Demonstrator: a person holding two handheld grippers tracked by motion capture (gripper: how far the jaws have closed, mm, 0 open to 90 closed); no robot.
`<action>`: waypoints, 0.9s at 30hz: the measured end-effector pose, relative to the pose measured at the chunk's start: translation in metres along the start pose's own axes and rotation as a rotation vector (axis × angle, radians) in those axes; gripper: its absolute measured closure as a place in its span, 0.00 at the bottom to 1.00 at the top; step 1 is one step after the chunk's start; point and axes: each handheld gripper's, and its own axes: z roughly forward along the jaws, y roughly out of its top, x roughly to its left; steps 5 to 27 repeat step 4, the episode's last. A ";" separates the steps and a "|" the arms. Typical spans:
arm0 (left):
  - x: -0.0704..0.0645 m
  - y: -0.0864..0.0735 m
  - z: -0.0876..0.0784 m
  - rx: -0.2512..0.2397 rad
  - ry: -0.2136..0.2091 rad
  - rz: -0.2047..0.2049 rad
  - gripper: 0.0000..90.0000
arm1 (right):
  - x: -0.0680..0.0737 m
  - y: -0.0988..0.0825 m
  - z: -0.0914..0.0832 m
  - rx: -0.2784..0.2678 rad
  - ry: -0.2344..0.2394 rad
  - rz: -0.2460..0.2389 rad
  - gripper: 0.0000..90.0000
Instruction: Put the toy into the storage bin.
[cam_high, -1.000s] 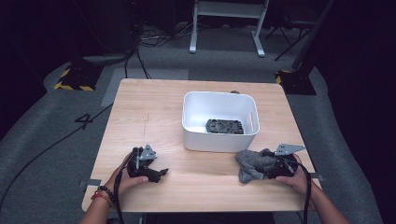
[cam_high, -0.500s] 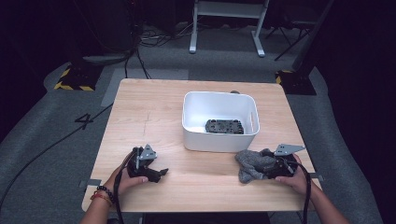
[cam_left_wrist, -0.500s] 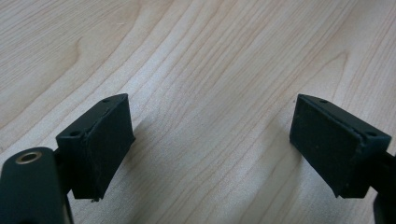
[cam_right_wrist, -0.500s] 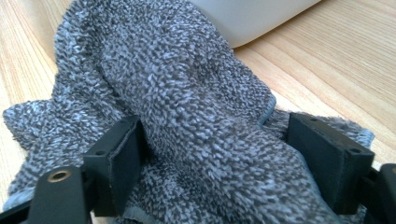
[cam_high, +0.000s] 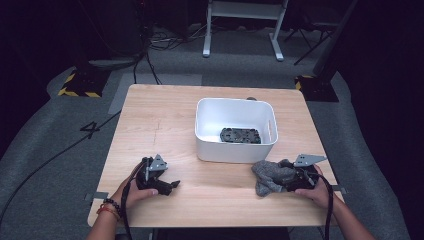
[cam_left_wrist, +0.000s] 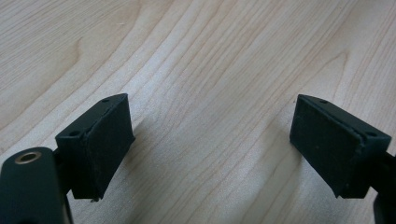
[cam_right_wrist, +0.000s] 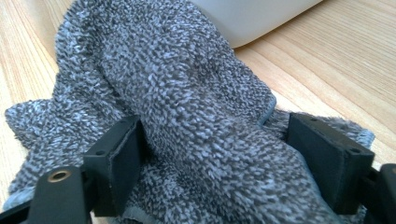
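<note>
The high view looks forward and down from above the near side of the desk (cam_high: 165, 115), far enough to see it all. Each gripper view sits very close above the wood. The right one shares the grey cloth (cam_right_wrist: 187, 102) with the high view.

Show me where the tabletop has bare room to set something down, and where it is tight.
Free: the whole left half of the table, from the white bin to the left edge, and the strip between the left gripper and the grey towel. Crowded: the right front, where the towel almost meets the bin by the right gripper.
</note>
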 end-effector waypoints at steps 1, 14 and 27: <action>0.000 0.000 0.000 0.000 0.000 0.000 0.15 | 0.000 0.000 0.000 0.000 0.000 0.000 0.23; 0.000 0.000 0.000 0.001 0.001 0.002 0.15 | 0.000 0.000 0.000 0.000 -0.002 -0.003 0.23; 0.000 0.000 0.000 0.001 0.001 0.002 0.15 | 0.000 0.000 0.000 0.000 -0.002 -0.003 0.23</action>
